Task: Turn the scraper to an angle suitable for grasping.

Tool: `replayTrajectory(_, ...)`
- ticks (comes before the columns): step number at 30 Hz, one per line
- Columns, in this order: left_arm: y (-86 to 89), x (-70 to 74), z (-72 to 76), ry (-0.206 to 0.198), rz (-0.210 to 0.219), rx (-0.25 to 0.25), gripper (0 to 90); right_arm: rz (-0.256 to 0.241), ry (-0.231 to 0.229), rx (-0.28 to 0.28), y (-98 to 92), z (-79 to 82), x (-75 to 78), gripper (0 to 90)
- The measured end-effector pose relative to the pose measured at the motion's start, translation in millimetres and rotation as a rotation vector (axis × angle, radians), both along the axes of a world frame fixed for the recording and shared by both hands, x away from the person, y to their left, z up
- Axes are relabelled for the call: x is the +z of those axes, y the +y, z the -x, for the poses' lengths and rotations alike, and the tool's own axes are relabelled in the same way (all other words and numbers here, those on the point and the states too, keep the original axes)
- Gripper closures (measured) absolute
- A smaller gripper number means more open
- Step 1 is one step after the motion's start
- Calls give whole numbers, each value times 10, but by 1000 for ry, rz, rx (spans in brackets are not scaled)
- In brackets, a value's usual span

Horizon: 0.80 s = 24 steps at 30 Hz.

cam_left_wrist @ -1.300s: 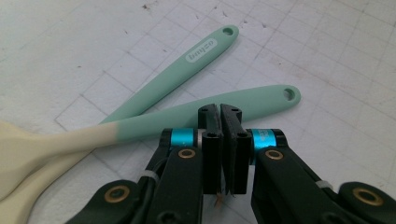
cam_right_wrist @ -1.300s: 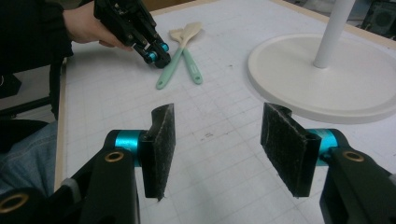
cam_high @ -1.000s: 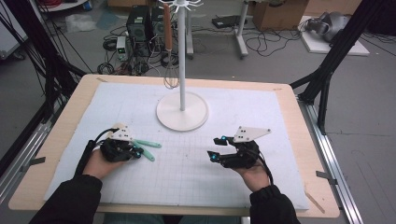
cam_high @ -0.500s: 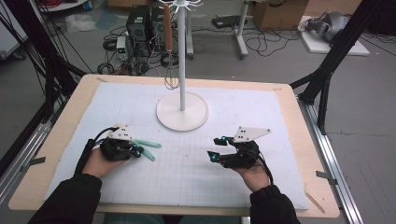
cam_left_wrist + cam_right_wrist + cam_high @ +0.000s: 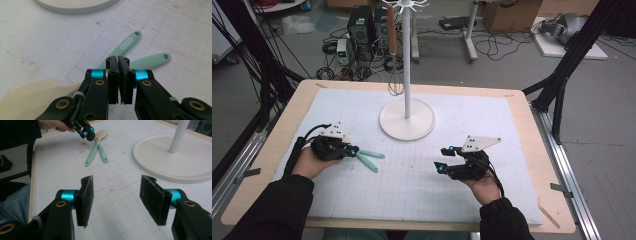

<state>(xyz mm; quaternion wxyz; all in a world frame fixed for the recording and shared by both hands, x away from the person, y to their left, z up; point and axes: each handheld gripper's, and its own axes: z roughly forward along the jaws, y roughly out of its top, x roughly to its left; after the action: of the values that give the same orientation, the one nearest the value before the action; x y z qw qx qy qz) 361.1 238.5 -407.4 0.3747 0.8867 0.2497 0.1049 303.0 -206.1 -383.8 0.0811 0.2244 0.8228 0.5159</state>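
Nothing much shifts between the earlier high views and now: both hands stay planted, and the two mint-handled utensils [image 5: 369, 158] lie where they did.

Progress, as we judge it: the work looks barely begun. We read the likely job as hanging these utensils on the white stand [image 5: 407, 119], whose top hooks already carry one brown-handled tool [image 5: 391, 25]. Both mint handles are flat on the gridded mat [image 5: 412, 180], crossed near their heads, so lifting and hanging are all left to do.

Left gripper [image 5: 346, 149]: low at the head end of the utensils, hand resting on the mat. In its own view the jaws are pressed together with no gap; the mint handles [image 5: 140, 53] run on beyond them, a cream spatula blade [image 5: 37, 91] beside. Whether anything is pinched, we cannot tell.

Right gripper [image 5: 444, 158]: well apart from the utensils, pointing toward them, jaws spread wide, empty.
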Motion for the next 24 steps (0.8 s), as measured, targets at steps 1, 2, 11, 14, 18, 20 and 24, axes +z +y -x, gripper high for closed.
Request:
replayTrajectory(1, 11, 12, -17, -2, 0, -1, 864, 1, 2, 2, -1, -3, -1, 440)
replayTrajectory(2, 20, 27, -36, -5, -3, -4, 863, 2, 6, -2, 0, -3, -4, 439)
replayTrajectory(11, -26, 86, -172, -6, -53, -99, 795, 3, 9, 5, 8, -10, -19, 438)
replayTrajectory(14, -54, 55, -170, -9, -80, -145, 752, 2, 9, 1, 2, -6, -17, 437)
replayTrajectory(18, -88, 13, -172, -22, -93, -198, 706, 4, 11, 3, 5, -9, -21, 436)
replayTrajectory(20, -96, -10, -187, -17, -94, -213, 684, 5, 11, 3, 5, -7, -21, 436)
replayTrajectory(24, -116, -36, -199, -7, -110, -243, 659, 2, 6, 3, 1, -12, -23, 435)
